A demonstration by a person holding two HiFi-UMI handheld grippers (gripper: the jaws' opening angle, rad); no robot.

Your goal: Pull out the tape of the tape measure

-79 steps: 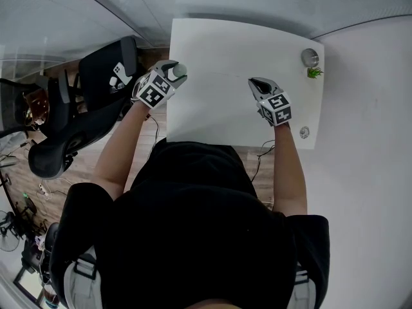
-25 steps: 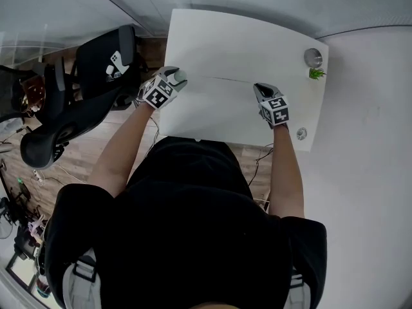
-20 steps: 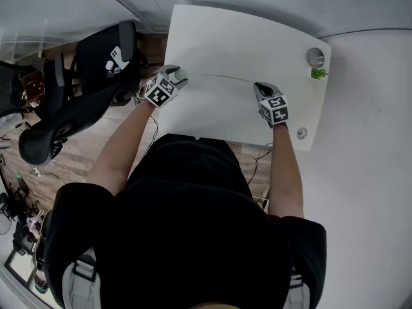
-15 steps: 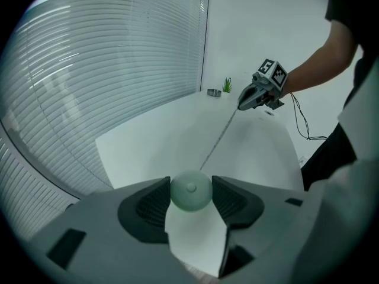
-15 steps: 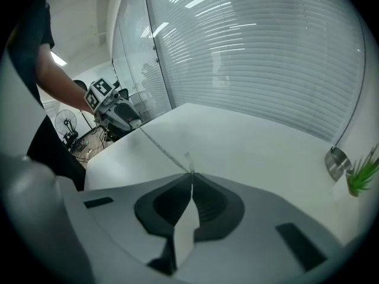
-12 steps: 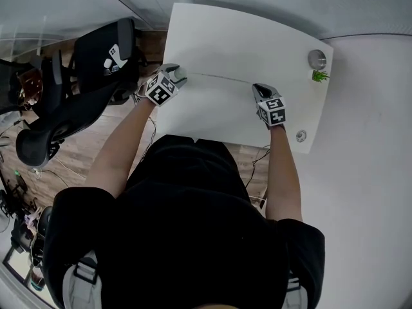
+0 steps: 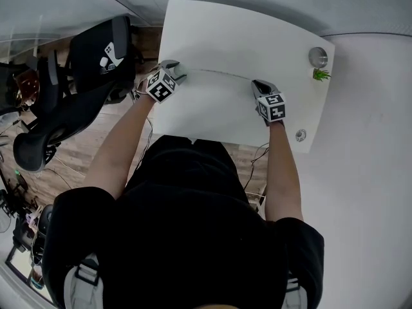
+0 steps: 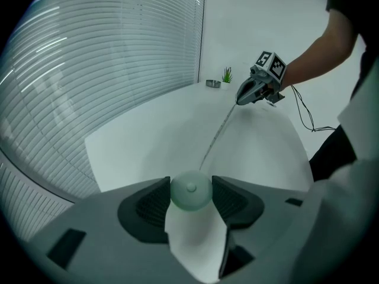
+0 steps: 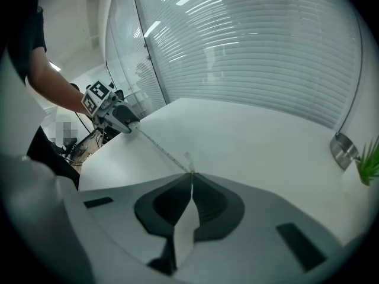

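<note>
A small round pale-green tape measure (image 8: 190,189) sits between the pads of my left gripper (image 7: 172,76), which is shut on it over the table's left edge. Its thin tape (image 7: 219,75) stretches straight across the white table (image 7: 244,37) to my right gripper (image 7: 259,86). In the right gripper view, that gripper (image 9: 190,176) is shut on the tape's end (image 9: 189,165), and the tape (image 9: 160,147) leads back to the left gripper (image 9: 121,118). From the left gripper view, the tape (image 8: 218,132) reaches the right gripper (image 8: 244,97).
A round metal dish (image 7: 313,56) and a small green plant (image 7: 317,74) stand at the table's far right corner. A round cable port (image 7: 300,134) lies near its right front edge. A black office chair (image 7: 71,108) stands left of the table, and window blinds (image 9: 249,46) run behind it.
Both grips hold and the tape stays stretched between them. The left gripper has edged slightly left toward the table's edge.
</note>
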